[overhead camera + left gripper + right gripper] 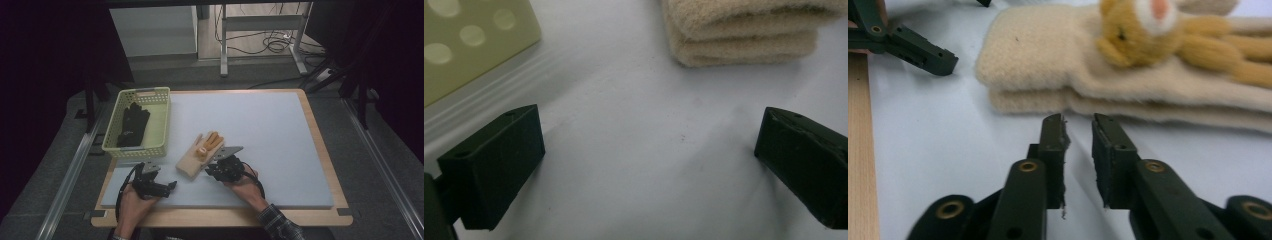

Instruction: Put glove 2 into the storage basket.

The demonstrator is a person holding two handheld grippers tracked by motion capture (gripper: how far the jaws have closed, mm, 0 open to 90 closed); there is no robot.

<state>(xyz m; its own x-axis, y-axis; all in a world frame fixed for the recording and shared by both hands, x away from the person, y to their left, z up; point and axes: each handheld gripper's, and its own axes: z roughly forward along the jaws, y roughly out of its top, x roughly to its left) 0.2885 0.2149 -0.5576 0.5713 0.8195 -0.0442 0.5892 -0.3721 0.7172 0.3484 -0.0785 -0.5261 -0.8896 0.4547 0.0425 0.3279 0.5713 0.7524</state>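
A stacked pair of cream gloves [199,155] with an orange bear face lies on the white mat, cuffs towards me. My left gripper [162,178] rests on the mat left of the cuffs, open wide [649,160] with only bare mat between its jaws; the cuff ends [744,35] lie ahead of it. My right gripper [214,167] sits at the gloves' right side, its jaws [1078,122] nearly together with a thin gap, holding nothing, pointing at the edge of the gloves [1073,65]. The bear [1143,25] lies on the top glove.
A yellow-green basket [134,150] stands at the mat's left side with a black glove [132,125] inside; its corner [469,45] is close to my left gripper. One of the left gripper's fingers [923,52] lies beyond the cuffs. The white mat [265,130] spreads to the right.
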